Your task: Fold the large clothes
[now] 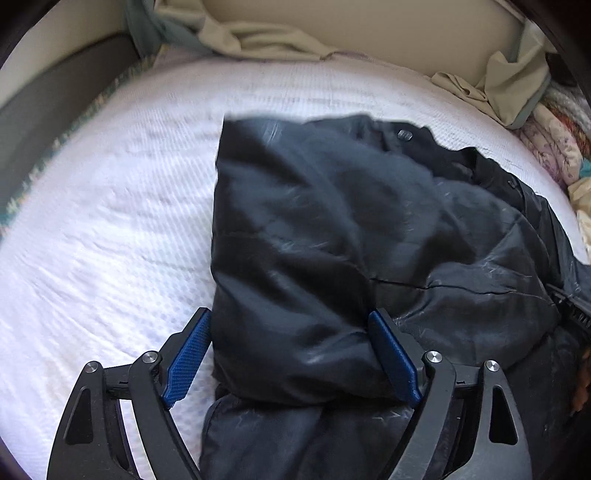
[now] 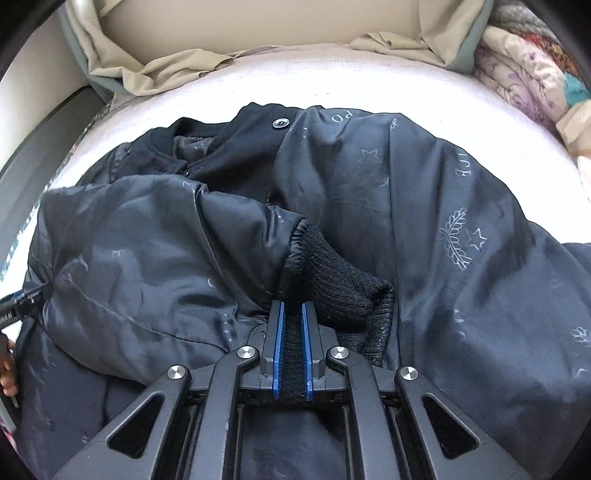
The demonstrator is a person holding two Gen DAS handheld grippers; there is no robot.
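Note:
A large dark quilted jacket (image 1: 332, 229) lies on a white mattress (image 1: 110, 221), its lining side up. My left gripper (image 1: 291, 321) is open, with its blue pads on either side of a folded bulge of the jacket. In the right wrist view the jacket (image 2: 461, 221) shows pale star and leaf prints and a snap button at the collar. My right gripper (image 2: 293, 314) is shut on the black knit cuff (image 2: 332, 288) of a sleeve lying across the jacket's middle. The left gripper's tip shows at the left edge (image 2: 22, 299).
Beige sheets (image 1: 258, 33) are bunched along the far edge of the bed against the headboard. Floral bedding (image 2: 524, 70) is piled at the far right. A grey bed frame (image 1: 40, 114) runs along the left side.

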